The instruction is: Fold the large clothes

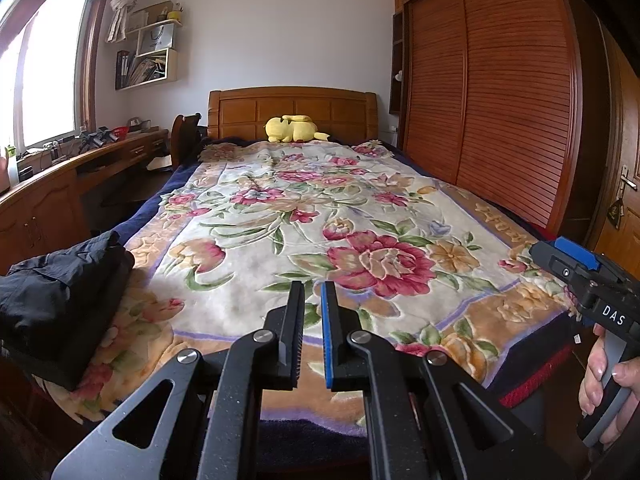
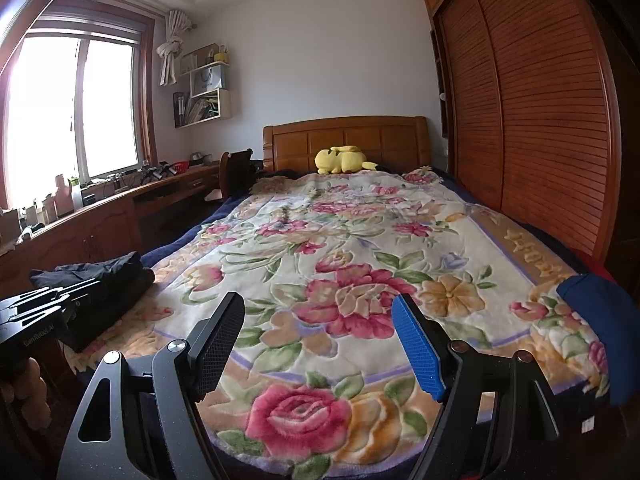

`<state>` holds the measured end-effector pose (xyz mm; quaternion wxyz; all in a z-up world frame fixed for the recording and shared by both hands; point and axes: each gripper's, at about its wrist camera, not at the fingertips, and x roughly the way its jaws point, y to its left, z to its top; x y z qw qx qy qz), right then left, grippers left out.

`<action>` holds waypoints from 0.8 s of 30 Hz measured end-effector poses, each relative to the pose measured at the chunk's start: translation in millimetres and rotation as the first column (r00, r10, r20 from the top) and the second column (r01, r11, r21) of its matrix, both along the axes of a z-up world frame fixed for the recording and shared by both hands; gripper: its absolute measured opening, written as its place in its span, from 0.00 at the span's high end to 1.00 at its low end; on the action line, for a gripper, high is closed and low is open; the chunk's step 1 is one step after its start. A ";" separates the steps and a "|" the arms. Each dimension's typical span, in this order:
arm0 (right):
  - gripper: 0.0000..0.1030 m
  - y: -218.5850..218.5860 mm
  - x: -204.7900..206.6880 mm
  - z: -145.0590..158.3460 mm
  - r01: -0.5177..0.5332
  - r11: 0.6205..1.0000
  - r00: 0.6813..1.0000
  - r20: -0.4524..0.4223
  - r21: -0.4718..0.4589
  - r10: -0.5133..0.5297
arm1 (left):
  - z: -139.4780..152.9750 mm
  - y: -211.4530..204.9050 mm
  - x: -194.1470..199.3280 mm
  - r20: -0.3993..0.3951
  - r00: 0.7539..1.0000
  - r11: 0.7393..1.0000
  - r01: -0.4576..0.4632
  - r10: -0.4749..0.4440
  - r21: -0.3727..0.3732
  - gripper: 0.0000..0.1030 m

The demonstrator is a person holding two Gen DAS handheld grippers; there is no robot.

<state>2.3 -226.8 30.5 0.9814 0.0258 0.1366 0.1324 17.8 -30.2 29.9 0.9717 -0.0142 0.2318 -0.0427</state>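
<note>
A folded black garment [image 1: 60,292] lies on the near left corner of the bed; it also shows in the right wrist view [image 2: 100,292]. A blue garment [image 2: 600,320] rests at the bed's near right edge. My left gripper [image 1: 312,292] hovers above the bed's foot, jaws nearly together with a narrow gap and nothing between them. My right gripper [image 2: 318,312] is open and empty above the foot of the bed. The right gripper's body [image 1: 580,276] shows at the right of the left wrist view, the left gripper's body [image 2: 36,312] at the left of the right wrist view.
A floral blanket [image 1: 304,216] covers the bed. A yellow plush toy [image 1: 292,128] lies by the wooden headboard [image 1: 292,108]. A louvred wardrobe [image 1: 492,92] runs along the right. A wooden desk [image 1: 60,184] with clutter stands under the window on the left.
</note>
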 end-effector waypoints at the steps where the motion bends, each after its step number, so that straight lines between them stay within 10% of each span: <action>1: 0.25 -0.1 0.1 -0.2 -0.001 1.000 1.000 0.002 -0.001 0.001 | 0.0 0.3 -0.1 0.000 1.000 1.000 -0.001 0.001 0.001 0.92; 24: 0.25 -1.7 2.2 -2.9 -0.010 1.000 1.000 0.003 0.000 0.010 | -1.1 0.6 -1.9 0.003 1.000 1.000 -0.007 0.007 0.001 0.92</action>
